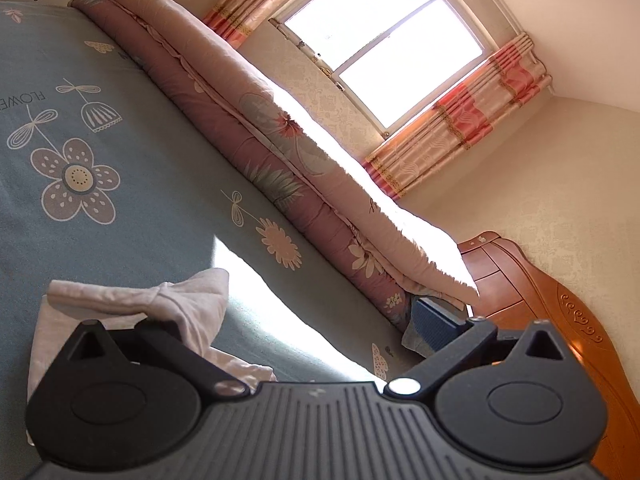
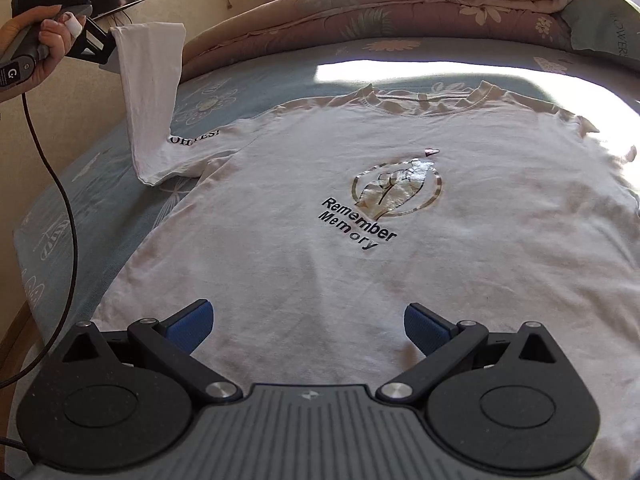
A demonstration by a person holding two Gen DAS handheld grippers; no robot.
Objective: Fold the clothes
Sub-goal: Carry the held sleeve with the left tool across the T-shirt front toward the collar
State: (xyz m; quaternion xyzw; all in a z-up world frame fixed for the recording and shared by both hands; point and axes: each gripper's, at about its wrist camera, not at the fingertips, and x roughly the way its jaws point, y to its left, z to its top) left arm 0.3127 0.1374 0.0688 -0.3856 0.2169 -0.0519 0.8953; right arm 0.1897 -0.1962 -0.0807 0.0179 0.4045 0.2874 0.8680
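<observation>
Although the white T-shirt lies spread face up across the blue flowered bed sheet, filling the middle of the right wrist view with its collar toward the top of the frame and its hem at the bottom, no fold has been laid down on it yet. The body is flat, the printed emblem and lettering at the centre are fully exposed, and the far sleeve at the right edge of the frame lies out to the side.

The one step under way is the sleeve at the upper left of that view: it is lifted clear of the bed and hangs from the left claw, which a hand holds up there. In the left wrist view the same white cloth bunches at the lower left, over one finger, while the other blue pad stands far off at the lower right. So I cannot tell whether that claw is clamped on the sleeve or merely has it hooked over a finger.

The right claw hovers over the hem at the bottom of its frame, its blue pads well apart with nothing between them.

I judge the task barely begun: this sleeve, the other one, and the body folds all remain.
</observation>
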